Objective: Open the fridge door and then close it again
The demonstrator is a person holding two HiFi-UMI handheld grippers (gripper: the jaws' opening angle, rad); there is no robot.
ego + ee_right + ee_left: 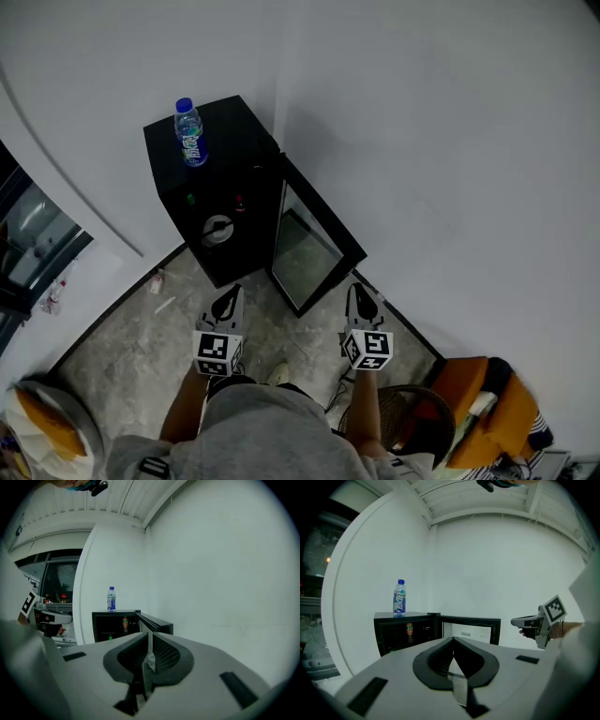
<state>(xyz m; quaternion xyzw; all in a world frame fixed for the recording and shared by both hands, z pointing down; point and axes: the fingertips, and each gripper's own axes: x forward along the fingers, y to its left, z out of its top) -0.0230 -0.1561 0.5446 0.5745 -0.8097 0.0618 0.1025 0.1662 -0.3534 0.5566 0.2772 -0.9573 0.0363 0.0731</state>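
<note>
Dim, cool indoor light; strong fisheye bending in the gripper views.
The white wall (422,141) is rendered bluish-grey, and a soft shadow is thrown on it beside the black fridge (220,187), whose inside is swallowed by darkness but for small coloured glints. Both gripper views are curved hard at the edges and ringed by black corners. Small bright spots are seen in the dark window (58,581).

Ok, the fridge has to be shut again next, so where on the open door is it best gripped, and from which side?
Probably the free swinging edge of the fridge door: the door stands wide open, so that edge is thin, exposed and faces outward. Come straight at it with the right gripper, which is nearest; its jaws are together, so open them first.
</note>
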